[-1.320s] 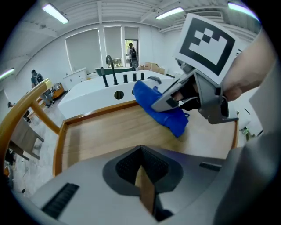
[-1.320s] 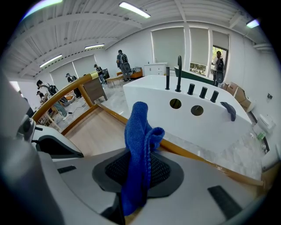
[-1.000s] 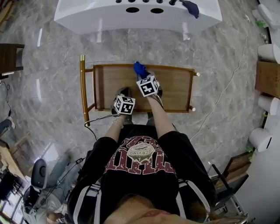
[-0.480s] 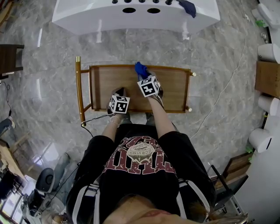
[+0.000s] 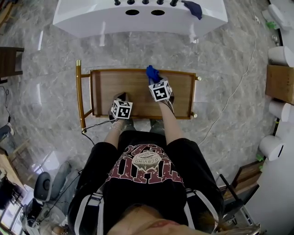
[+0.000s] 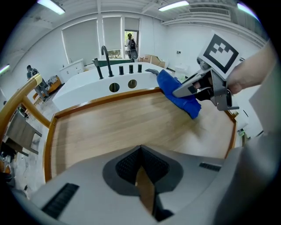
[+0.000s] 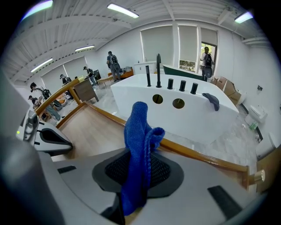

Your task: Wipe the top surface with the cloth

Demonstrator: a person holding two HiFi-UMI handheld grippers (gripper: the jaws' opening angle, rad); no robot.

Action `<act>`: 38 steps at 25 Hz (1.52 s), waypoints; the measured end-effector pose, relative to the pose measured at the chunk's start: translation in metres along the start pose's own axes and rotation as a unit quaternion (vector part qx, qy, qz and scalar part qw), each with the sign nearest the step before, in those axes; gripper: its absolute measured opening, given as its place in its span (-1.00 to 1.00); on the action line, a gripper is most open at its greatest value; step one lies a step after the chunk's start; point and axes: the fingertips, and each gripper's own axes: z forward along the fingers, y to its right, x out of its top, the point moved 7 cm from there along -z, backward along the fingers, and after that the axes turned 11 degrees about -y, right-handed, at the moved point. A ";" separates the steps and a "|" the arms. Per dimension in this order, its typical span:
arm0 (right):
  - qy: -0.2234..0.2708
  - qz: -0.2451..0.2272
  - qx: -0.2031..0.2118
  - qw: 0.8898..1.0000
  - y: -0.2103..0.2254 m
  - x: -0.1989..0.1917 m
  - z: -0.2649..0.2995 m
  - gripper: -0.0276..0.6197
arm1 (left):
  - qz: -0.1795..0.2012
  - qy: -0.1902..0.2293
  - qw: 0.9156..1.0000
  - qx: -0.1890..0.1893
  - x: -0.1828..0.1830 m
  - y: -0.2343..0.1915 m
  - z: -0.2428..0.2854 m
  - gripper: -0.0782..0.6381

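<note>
The top surface is a wooden tray-like cart top (image 5: 133, 89) with a raised gold-brown rim, seen from above in the head view. My right gripper (image 5: 156, 79) is shut on a blue cloth (image 5: 152, 72) (image 7: 138, 145) near the far rim of the top, right of centre. In the left gripper view the cloth (image 6: 178, 92) hangs from the right gripper (image 6: 193, 88) over the wood. My left gripper (image 5: 119, 102) hovers over the near left part of the top, jaws shut with nothing between them (image 6: 141, 169).
A white bathtub (image 5: 138, 18) with black fittings stands beyond the cart, a dark cloth (image 5: 192, 8) on its right edge. A gold handle rail (image 5: 79, 96) runs along the cart's left end. Cardboard boxes and white rolls (image 5: 279, 69) line the right side.
The right gripper with the cloth has shifted a little to the right along the far rim. The left gripper has drifted left and nearer to me.
</note>
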 end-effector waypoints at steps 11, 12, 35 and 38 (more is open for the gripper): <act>-0.002 0.005 -0.018 1.000 0.031 -0.016 -0.008 -0.64 | 0.004 -0.001 1.000 -0.002 0.000 0.002 0.001 -0.65; -0.002 0.001 -0.020 1.000 0.034 -0.018 -0.011 -0.64 | 0.005 -0.001 1.000 -0.004 0.000 0.002 0.001 -0.64; 0.024 -0.012 -0.016 1.000 0.077 -0.031 -0.017 -0.64 | -0.024 0.005 1.000 -0.002 0.008 -0.004 0.001 -0.65; 0.016 -0.017 -0.024 0.999 0.085 -0.038 -0.022 -0.64 | -0.023 0.008 1.000 0.004 0.006 -0.002 0.001 -0.65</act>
